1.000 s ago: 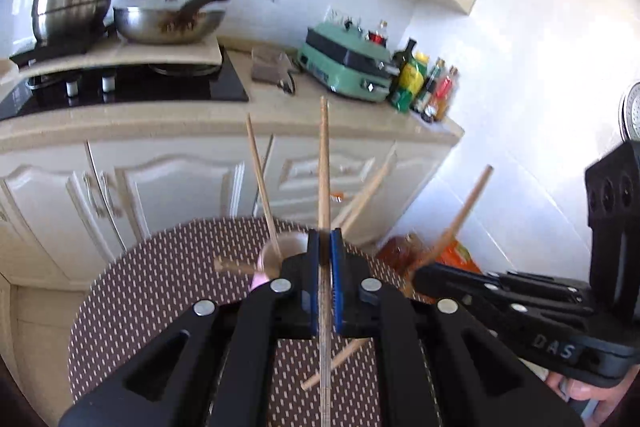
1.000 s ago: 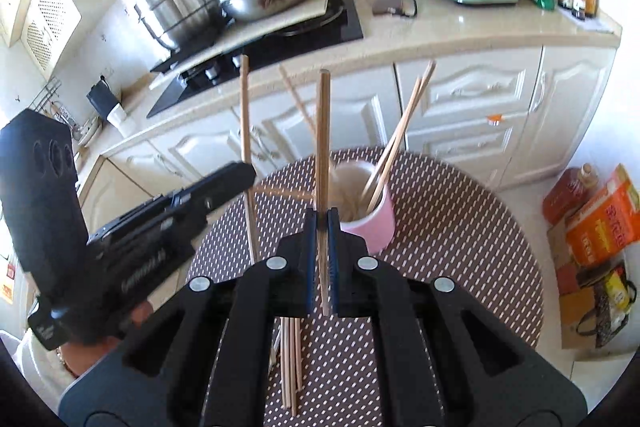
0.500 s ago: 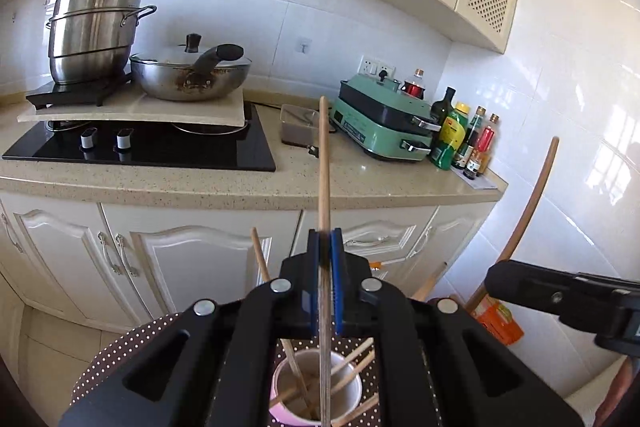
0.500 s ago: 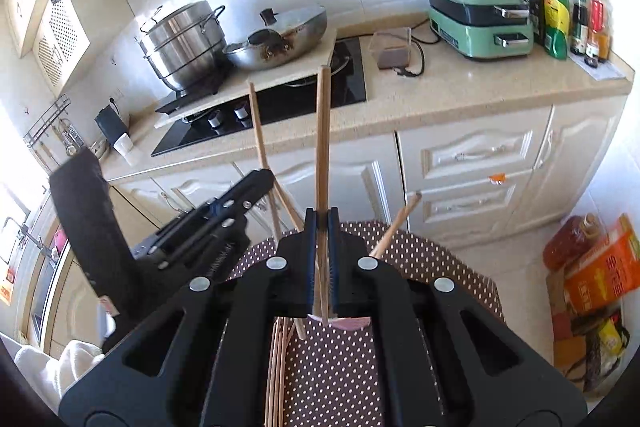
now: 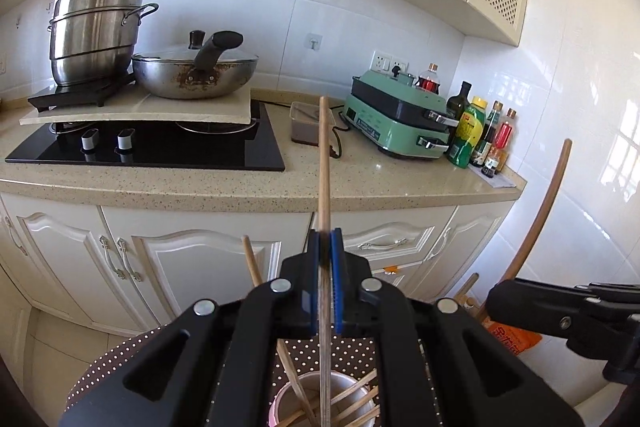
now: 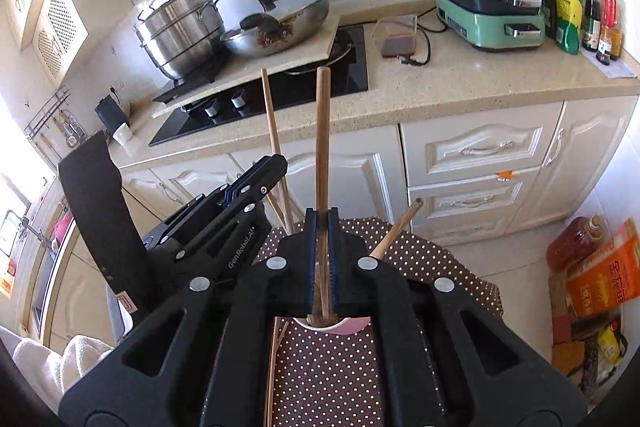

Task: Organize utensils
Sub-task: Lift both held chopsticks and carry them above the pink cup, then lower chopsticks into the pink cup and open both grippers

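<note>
Both jaws clenched, left gripper [image 5: 325, 255] and right gripper [image 6: 321, 227] each grasping one chopstick [image 5: 324, 163], one pink cup [image 5: 288, 403]

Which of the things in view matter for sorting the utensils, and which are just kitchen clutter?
Job: left gripper with its chopstick; right gripper with its chopstick; pink cup; loose chopsticks on the table.

Clutter: steamer pot, wok, green grill, bottles.

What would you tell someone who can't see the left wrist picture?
The black left gripper is shut on a long wooden chopstick, upright over a pink cup of chopsticks. Behind it runs a speckled kitchen counter.
</note>
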Demonstrator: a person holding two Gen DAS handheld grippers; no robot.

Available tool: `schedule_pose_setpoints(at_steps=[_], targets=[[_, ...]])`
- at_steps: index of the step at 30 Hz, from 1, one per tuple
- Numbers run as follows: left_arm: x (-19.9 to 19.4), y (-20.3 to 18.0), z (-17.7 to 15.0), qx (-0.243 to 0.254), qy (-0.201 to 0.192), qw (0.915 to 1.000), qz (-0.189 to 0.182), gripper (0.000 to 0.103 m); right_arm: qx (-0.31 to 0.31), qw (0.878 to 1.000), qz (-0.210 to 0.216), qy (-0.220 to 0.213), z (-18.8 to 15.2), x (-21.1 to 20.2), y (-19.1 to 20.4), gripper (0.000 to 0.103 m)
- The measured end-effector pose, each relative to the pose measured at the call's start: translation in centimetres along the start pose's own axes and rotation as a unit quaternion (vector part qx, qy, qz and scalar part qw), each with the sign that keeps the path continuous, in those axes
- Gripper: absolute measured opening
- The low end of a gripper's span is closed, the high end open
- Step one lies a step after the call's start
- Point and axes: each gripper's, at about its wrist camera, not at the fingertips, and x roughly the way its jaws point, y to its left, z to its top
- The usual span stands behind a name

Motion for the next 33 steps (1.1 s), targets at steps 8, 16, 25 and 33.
schedule_pose_setpoints(at_steps=[8,16,25,33], targets=[[0.5,0.4,-1.1,0.002,0.019,0.9998,0.007,0.006,0.005,1.0,0.002,0.023,-1.0,1.3,-0.2,0.006],[0.0,0.9,-2.4,0.011,0.054,0.9985,-0.006,0.006,0.011,0.999,-0.001,0.034,-2.0,2.3,0.0,0.006],[-0.7,1.5,-4.3,0.007,0.103,0.9942,-0.028,0.007,0.013,0.999,-0.01,0.049,-3.3,3.7,0.5,0.006],[-2.1,2.0,-4.3,0.006,0.12,0.992,-0.04,0.024,0.012,0.998,-0.018,0.054,-4.1,4.2,1.1,0.006]])
